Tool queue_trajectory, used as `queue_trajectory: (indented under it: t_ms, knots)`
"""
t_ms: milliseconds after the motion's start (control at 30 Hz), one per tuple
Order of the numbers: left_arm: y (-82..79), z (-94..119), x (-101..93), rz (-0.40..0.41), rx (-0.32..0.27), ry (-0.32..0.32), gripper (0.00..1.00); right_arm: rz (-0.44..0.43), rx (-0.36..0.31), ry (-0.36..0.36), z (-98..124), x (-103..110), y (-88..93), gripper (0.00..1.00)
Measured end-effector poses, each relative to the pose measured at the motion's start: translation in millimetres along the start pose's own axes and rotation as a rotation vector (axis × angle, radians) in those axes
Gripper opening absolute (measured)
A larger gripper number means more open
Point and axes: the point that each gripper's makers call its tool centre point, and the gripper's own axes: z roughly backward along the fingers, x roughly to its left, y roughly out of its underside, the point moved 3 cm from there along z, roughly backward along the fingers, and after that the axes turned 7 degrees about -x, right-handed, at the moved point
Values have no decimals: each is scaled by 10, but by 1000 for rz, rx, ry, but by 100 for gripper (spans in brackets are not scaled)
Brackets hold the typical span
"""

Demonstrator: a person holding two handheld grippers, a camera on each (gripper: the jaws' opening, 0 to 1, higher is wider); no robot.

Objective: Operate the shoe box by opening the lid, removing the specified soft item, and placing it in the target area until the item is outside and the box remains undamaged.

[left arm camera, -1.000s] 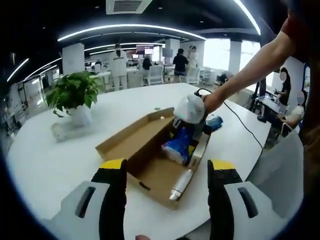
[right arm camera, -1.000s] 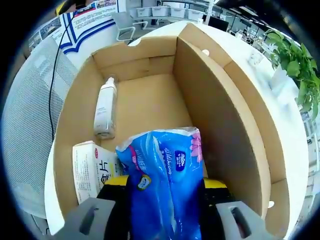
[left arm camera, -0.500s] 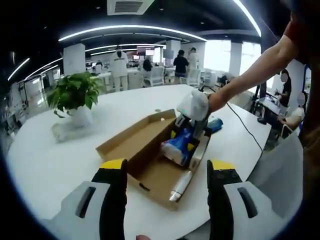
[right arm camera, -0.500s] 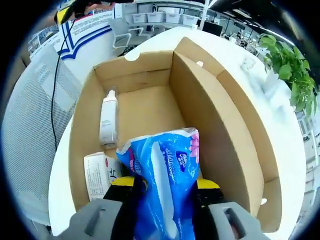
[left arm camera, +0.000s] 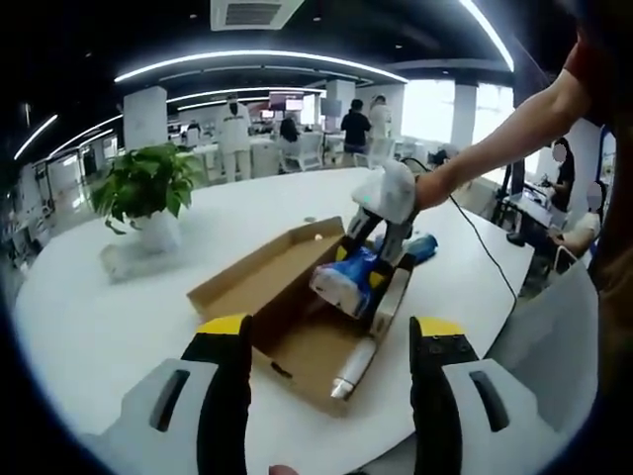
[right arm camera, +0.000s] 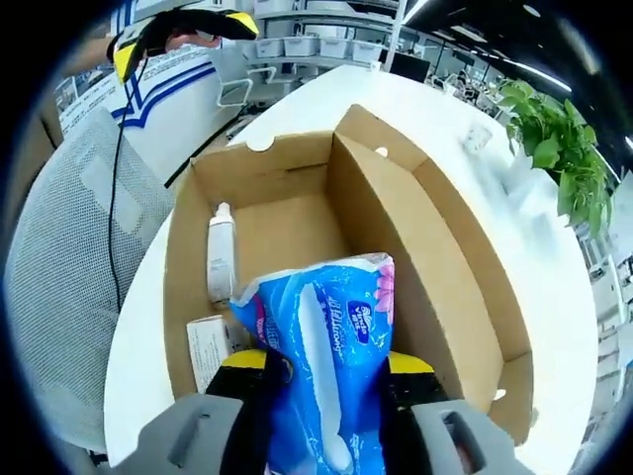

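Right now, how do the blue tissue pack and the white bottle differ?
The blue tissue pack is clamped in the right gripper and held above the shoe box; the white bottle lies flat on the box floor, untouched. The pack is soft, crinkled plastic film with printing; the bottle is rigid and plain. The pack also looks bulkier than the slim bottle. Both belong to the open box's contents.

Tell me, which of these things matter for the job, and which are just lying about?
Part of the job:
- shoe box, lid open
- blue tissue pack, held in the right gripper

Just lying about:
- white bottle in the box
- small carton in the box
- potted plant on the white table
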Motion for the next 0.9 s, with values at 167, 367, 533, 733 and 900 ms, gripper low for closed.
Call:
queue_trajectory:
  t_ms: [167,367,533,733,900]
  knots:
    - [-35,4,-14,-5,-8,2,64,13,-9,14,79,18,-70,37]
    - [-78,26,-25,-8,-21,4,64,20,-24,29,179,30,-165,36]
    - [-103,28,-35,-9,-29,8,64,34,-24,39,255,41,-210,35]
    - [-140,35,-61,-13,-42,14,64,46,-33,53,326,65,-279,33]
    - [-169,45,-71,-14,-50,18,64,64,-42,84,415,34,-348,5]
